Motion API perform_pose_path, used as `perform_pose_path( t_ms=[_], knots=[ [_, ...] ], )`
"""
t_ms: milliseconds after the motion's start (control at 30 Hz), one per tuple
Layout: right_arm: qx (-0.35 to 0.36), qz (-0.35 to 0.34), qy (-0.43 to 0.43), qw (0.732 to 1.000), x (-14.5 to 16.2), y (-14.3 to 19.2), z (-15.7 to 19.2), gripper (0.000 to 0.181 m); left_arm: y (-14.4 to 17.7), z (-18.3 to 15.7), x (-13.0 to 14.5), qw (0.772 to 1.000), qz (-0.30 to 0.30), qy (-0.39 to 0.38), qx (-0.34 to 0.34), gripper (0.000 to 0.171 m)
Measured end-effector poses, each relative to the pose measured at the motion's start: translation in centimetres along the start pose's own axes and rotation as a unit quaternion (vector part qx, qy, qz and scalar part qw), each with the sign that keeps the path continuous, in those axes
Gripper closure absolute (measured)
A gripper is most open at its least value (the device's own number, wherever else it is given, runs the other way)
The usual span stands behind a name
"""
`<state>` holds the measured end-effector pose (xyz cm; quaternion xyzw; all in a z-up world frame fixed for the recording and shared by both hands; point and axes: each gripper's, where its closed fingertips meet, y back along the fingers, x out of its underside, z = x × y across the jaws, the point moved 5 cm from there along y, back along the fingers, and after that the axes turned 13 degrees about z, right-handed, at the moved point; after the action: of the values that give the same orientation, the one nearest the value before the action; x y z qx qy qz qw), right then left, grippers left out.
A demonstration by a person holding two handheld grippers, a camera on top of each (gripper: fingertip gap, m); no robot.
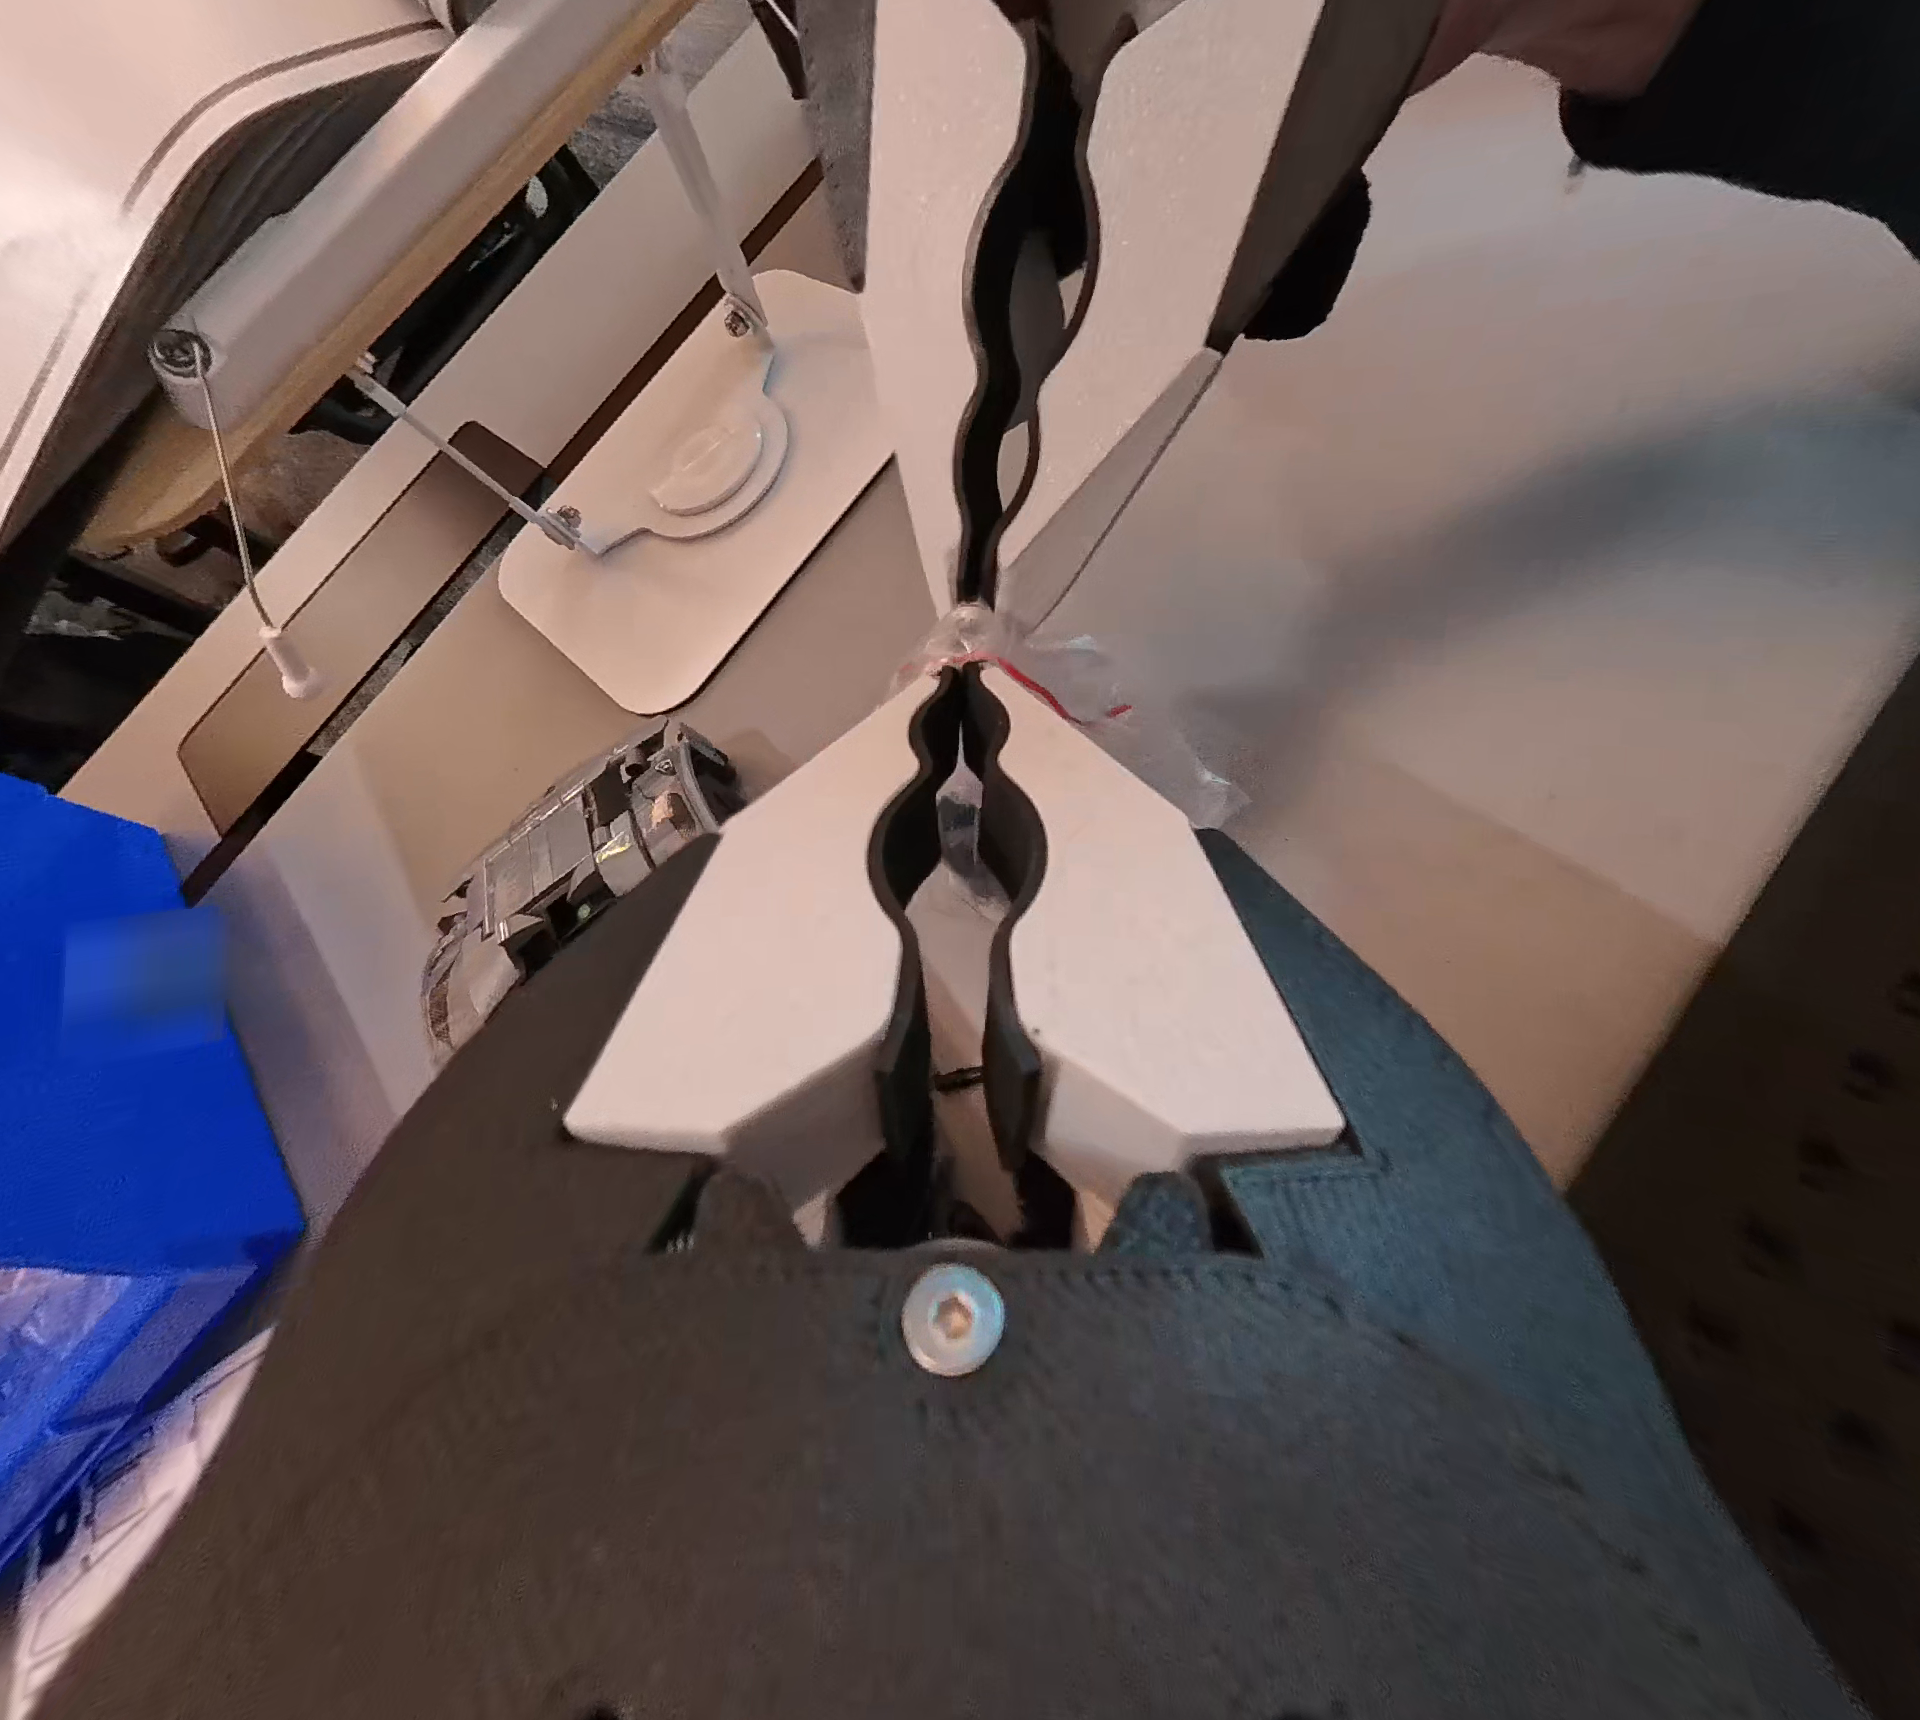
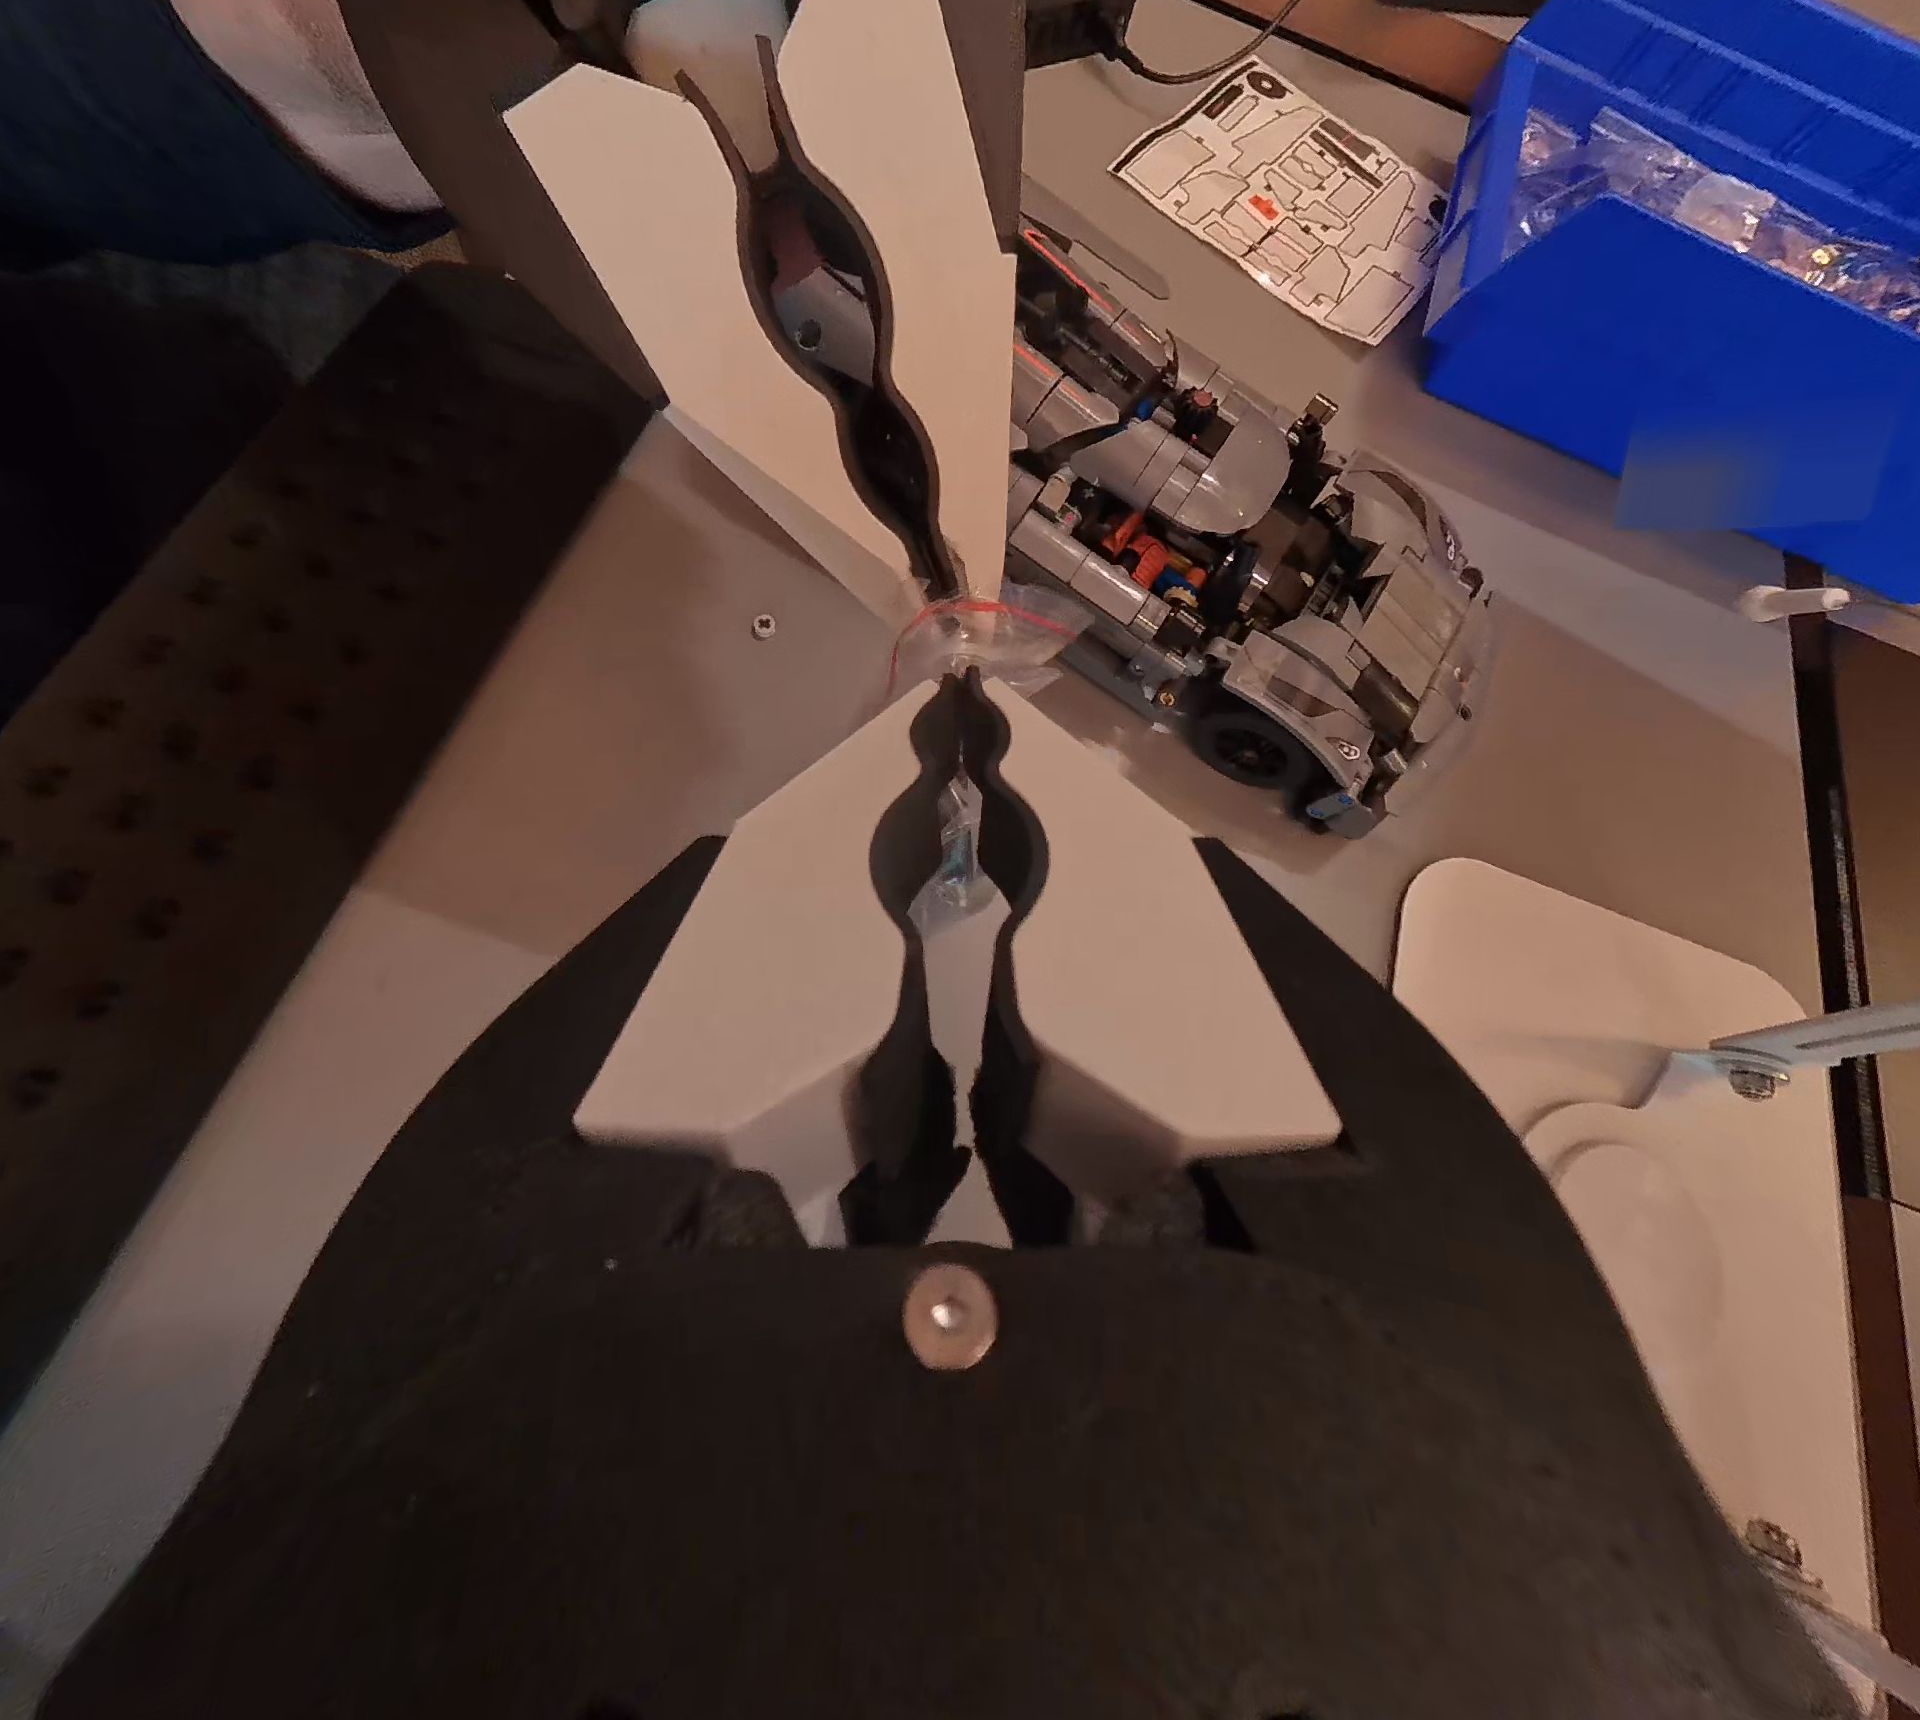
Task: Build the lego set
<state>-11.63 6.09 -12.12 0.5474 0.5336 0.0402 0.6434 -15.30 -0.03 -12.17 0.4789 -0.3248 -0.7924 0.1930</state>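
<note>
A: What did our tongs hold?

B: Our left gripper [image 1: 961, 683] and right gripper [image 2: 961, 683] met tip to tip, both clamped on one small clear bag [image 2: 977, 631] with a red strip, probably to pull it open.

A: And the model?

B: The grey lego car [image 2: 1247, 548] sat on the table [image 2: 1558, 735] just beyond, near a blue bin [image 2: 1662, 236].

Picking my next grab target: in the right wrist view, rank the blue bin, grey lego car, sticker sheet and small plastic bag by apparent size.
1. Grey lego car and blue bin: similar, bin cropped by the frame, so unranked.
2. Sticker sheet.
3. Small plastic bag, smallest despite being nearest the camera.
</note>
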Motion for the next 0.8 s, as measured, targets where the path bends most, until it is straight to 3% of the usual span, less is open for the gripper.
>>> perform_pose_path(
  t_ms=[333,800],
  knots=[
    [-0.039,-0.052,-0.03,0.997,1.6,0.5,-0.6,0.181,0.2,-0.8,0.4,1.0,-0.008,0.0,-0.01,0.171],
    [-0.042,-0.034,-0.045,0.998,2.5,-1.2,-1.2,0.181,-1.3,-2.6,0.9,1.0,0.006,-0.014,-0.016,0.171]
  ],
)
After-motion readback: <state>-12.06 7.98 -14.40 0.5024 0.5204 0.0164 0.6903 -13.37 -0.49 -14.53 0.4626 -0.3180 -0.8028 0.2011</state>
